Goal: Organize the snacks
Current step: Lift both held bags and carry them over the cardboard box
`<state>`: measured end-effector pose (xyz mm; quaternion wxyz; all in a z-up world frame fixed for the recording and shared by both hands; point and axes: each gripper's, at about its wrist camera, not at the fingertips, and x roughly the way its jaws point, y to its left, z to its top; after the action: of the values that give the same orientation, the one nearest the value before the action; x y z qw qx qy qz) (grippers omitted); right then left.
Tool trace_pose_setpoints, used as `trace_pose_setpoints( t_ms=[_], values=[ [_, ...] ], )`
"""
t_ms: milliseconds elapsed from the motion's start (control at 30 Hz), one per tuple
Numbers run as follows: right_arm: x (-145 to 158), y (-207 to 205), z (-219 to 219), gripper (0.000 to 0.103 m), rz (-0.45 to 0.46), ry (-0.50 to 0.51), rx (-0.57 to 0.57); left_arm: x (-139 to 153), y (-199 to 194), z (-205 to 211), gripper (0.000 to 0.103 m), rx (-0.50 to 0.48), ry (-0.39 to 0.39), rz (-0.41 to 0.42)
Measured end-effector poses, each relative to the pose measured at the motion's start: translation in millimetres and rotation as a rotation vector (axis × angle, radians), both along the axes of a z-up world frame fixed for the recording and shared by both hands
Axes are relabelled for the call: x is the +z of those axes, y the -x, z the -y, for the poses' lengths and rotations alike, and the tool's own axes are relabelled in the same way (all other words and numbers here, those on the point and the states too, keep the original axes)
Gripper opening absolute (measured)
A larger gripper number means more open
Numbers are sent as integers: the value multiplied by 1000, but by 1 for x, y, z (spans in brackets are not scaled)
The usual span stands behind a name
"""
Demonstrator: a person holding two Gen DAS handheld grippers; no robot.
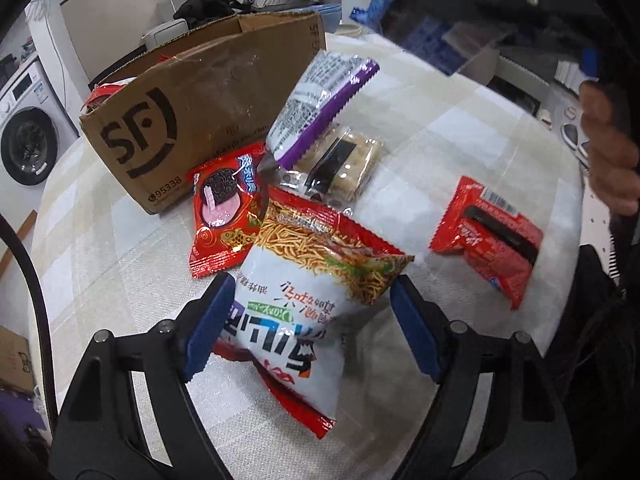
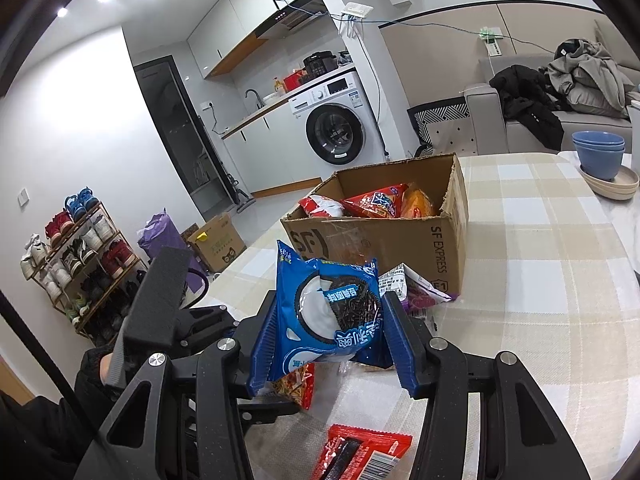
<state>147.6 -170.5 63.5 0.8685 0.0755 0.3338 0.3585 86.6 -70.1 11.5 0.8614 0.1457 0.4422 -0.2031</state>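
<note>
Right tool (image 2: 330, 336): closed on blue cookie packet (image 2: 332, 316), held above surface (image 2: 540, 280). Cardboard box (image 2: 400, 240) straight ahead, open, partly filled, nearer this tool. Left tool (image 1: 312, 328): spread around noodle bag (image 1: 304, 296), long axis pointing forward; contact unclear. Red packets (image 1: 488, 240) loose on checked surface. Beyond: washing machine (image 2: 336, 128), sofa (image 2: 560, 120).

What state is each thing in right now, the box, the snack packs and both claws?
Cardboard box: open, upright, snacks inside.
Noodle snack bag: sealed, between left claw fingers.
Blue cookie pack: sealed, clamped in right claw, lifted.
Red cookie pack: sealed, flat on table.
Purple pack: propped up.
Red stick pack: lying alone.
</note>
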Motion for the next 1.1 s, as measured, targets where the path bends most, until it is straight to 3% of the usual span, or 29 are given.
trace_pose_setpoints(
  t_ms=[167, 267, 600, 867, 1100],
  values=[
    [-1, 0, 0, 51, -3, 1, -2, 0, -1, -1, 60, 8, -8, 5],
    [0, 0, 1, 51, -1, -2, -3, 6, 2, -3, 58, -1, 19, 15],
    [1, 1, 4, 51, 12, -14, -9, 39, 8, -17, 56, 22, 134, 80],
    [2, 3, 4, 51, 19, -28, -17, 68, 6, -48, 56, 109, 279, 163],
    [3, 1, 4, 51, 30, -47, -46, 99, 4, -74, 56, 204, 343, 251]
  ],
)
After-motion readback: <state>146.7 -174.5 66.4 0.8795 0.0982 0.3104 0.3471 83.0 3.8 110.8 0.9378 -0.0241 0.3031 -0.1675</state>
